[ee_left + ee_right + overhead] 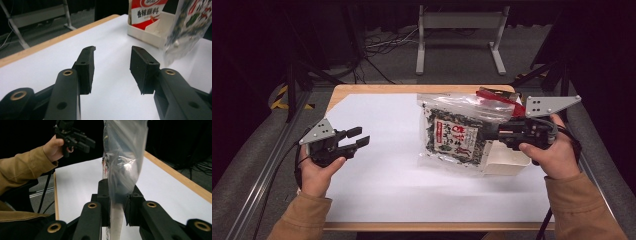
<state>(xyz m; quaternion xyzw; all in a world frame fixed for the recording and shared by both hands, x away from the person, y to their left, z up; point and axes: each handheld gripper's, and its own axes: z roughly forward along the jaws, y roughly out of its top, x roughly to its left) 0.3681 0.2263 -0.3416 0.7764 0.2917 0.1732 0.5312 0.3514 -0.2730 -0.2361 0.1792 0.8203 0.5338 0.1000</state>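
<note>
Bag position governs the next move: the clear zip bag of seaweed snack hangs off the counter, pinched at one edge by the right claw, its long axis running away from that claw toward the left one. The left claw stands spread and empty, well apart from the bag's free end, which lies straight ahead of its tips. A white tray sits just beneath the right claw.
</note>
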